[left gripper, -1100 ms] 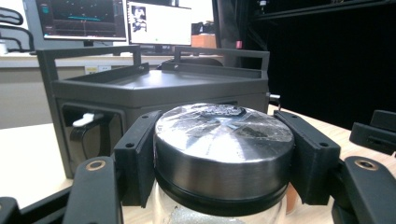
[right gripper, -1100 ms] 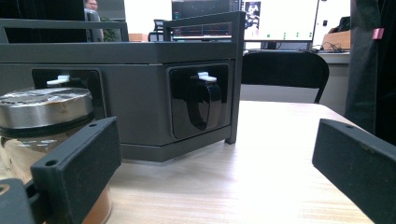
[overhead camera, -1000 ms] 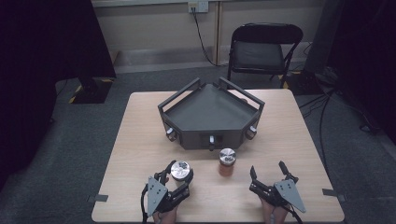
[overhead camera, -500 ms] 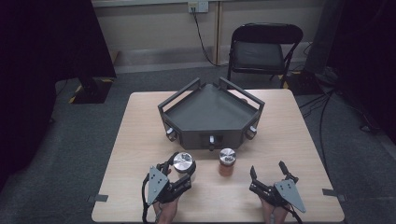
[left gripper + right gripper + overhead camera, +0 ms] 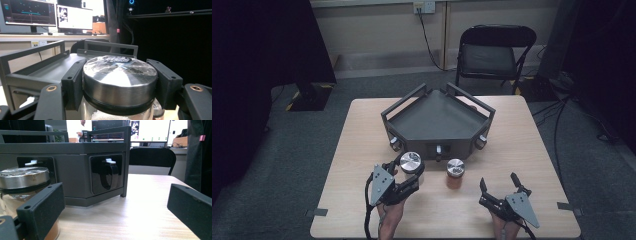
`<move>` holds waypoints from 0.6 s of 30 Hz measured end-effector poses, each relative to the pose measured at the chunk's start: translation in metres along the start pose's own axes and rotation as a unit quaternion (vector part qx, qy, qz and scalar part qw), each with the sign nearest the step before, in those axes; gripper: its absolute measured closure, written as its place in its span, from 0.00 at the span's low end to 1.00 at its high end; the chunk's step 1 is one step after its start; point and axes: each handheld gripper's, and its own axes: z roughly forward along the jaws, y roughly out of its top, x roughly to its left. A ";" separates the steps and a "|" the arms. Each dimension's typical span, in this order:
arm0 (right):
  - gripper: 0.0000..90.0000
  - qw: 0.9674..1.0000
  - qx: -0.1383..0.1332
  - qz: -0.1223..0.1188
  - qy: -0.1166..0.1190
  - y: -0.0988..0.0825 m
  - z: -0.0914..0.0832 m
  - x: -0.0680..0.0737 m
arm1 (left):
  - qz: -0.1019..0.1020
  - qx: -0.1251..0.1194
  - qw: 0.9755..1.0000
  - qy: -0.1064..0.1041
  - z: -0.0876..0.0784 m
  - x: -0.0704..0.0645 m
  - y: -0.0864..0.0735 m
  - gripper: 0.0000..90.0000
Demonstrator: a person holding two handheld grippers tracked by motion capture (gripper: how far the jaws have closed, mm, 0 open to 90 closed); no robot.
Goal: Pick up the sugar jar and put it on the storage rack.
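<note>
- The table [image 5: 532, 150] is pale wood, with a black folding chair [image 5: 492, 55] behind its far edge.
- A dark grey tray [image 5: 439, 120] with raised rails sits at the table's middle, angled sides facing the person; in the right gripper view its front wall [image 5: 75, 170] carries black latches.
- The left gripper [image 5: 404, 172] is clamped on a steel-lidded jar [image 5: 410, 162] just in front of the tray; in the left gripper view both pads press the lid's [image 5: 120, 75] sides, and white grains show in the glass below.
- The right gripper [image 5: 498, 184] rests near the table's front right, jaws spread wide and holding nothing.
- A second jar [image 5: 455, 172] with brown contents stands between the grippers, just right of the held one, apart from it.
</note>
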 end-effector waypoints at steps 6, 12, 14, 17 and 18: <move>0.00 1.000 0.000 0.000 0.000 0.000 0.000 0.000 | -0.003 -0.002 1.000 0.004 0.010 0.003 0.009 0.40; 0.00 1.000 0.000 0.000 0.000 0.000 0.000 0.000 | -0.006 -0.003 1.000 0.010 0.019 0.004 0.019 0.40; 0.00 1.000 0.000 0.000 0.000 0.000 0.000 0.000 | -0.008 -0.006 1.000 0.013 0.022 0.003 0.021 0.40; 0.00 1.000 0.000 0.000 0.000 0.000 0.000 0.000 | -0.006 -0.006 1.000 0.020 0.029 0.002 0.028 0.40; 0.00 1.000 0.000 0.000 0.000 0.000 0.000 0.000 | -0.008 -0.008 1.000 0.022 0.031 0.002 0.029 0.40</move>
